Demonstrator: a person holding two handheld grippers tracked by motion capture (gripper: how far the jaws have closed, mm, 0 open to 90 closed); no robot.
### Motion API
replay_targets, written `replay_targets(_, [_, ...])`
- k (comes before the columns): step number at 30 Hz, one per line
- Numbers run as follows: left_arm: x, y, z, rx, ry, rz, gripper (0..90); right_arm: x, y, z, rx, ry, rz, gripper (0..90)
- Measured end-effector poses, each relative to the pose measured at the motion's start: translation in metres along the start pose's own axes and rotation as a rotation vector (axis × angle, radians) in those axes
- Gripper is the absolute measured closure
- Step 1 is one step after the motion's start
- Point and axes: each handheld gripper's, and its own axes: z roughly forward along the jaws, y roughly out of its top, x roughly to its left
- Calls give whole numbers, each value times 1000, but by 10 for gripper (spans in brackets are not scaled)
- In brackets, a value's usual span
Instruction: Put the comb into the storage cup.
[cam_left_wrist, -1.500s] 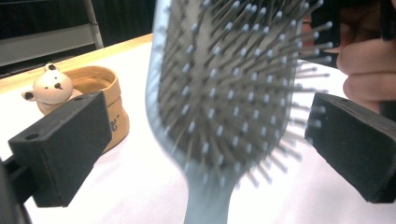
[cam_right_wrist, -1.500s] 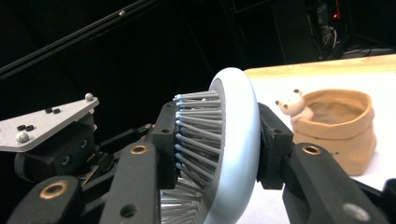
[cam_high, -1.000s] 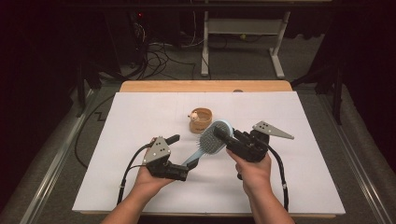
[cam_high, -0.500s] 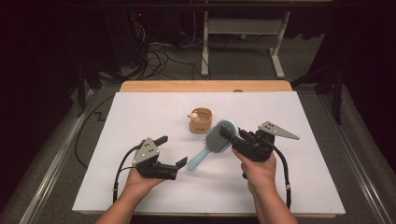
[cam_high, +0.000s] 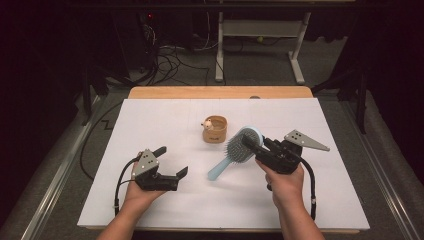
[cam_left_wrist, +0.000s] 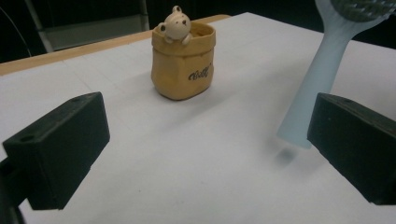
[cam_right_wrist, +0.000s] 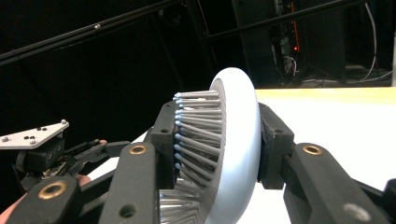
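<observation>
At frame centre-right, the right hand-held gripper (cam_high: 252, 145) clamps the brush (cam_high: 235, 151) by its head, handle slanting down to the table (cam_high: 150, 112). Lower left, the left hand-held gripper (cam_high: 172, 161) rests wide, empty. Advice: keep the clamp square across the head, clear of the pot (cam_high: 215, 130).

A wooden desk (cam_high: 150, 93) is being covered almost wholly by a white sheet (cam_high: 150, 120), with bare wood being left along the far edge. A small tan bear pouch (cam_high: 214, 130) is being carried upright near the sheet's middle.
</observation>
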Motion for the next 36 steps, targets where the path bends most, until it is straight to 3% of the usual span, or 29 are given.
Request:
replay_targets(4, [3,-2,-4,-26,9,-11,0,-2,2,-6,-8,-6,-17,601])
replay_targets(16, [6,-5,-4,-21,7,-16,0,-12,6,-20,-31,-36,-43,600])
replay_targets(22, [6,-4,-6,-43,8,-22,0,-17,7,-25,-36,-51,-46,600])
replay_targets(36, [7,-5,-6,-31,28,-10,0,-19,13,-35,-54,-97,-105,600])
